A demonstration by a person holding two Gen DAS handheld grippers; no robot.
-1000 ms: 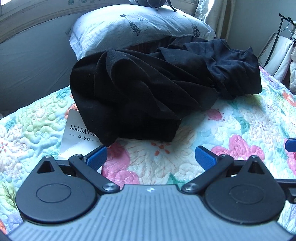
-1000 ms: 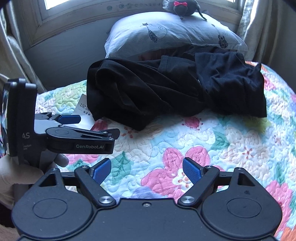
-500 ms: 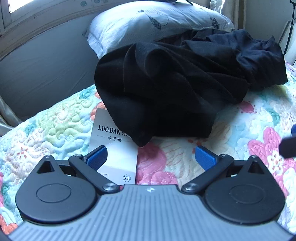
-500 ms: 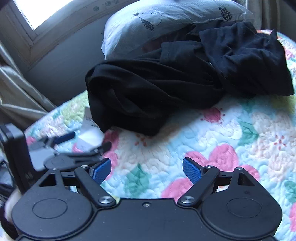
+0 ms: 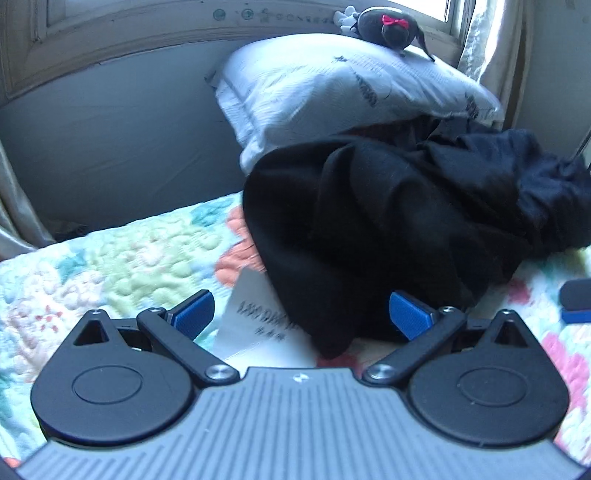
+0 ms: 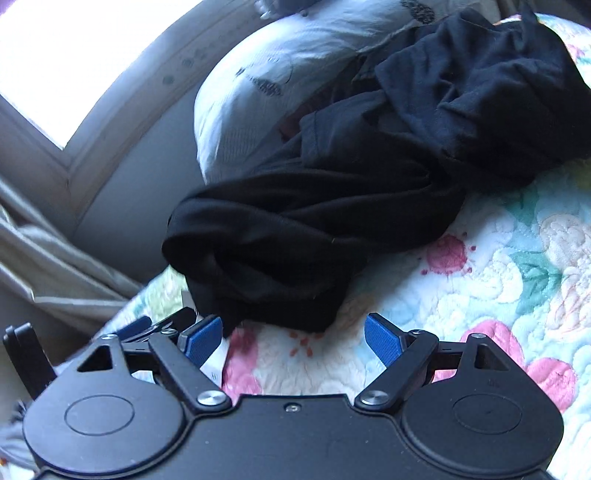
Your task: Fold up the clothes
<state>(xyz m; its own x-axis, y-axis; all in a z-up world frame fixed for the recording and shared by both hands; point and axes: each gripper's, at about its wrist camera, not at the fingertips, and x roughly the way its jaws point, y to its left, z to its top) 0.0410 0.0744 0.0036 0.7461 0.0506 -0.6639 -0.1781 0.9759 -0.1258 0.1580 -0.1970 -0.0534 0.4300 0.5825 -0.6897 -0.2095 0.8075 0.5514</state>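
A crumpled black garment [image 5: 388, 221] lies in a heap on the floral quilt [image 5: 122, 251], leaning against a white pillow [image 5: 332, 85]. It also shows in the right wrist view [image 6: 332, 206]. A white paper tag [image 5: 258, 325] sticks out from under its near corner. My left gripper [image 5: 301, 314] is open, its fingers either side of the garment's near corner and the tag. My right gripper [image 6: 293, 338] is open just before the garment's near edge, empty. The left gripper's fingers [image 6: 147, 326] show at its lower left.
A grey plush toy with a red bow [image 5: 391, 26] sits on the pillow. A wall and window frame [image 5: 110, 55] stand behind the bed. A curtain [image 6: 55, 266] hangs at the left. The quilt [image 6: 517, 258] stretches to the right.
Both grippers have moved forward and closer to the garment's near-left corner. The right view has tilted. Both stay open.
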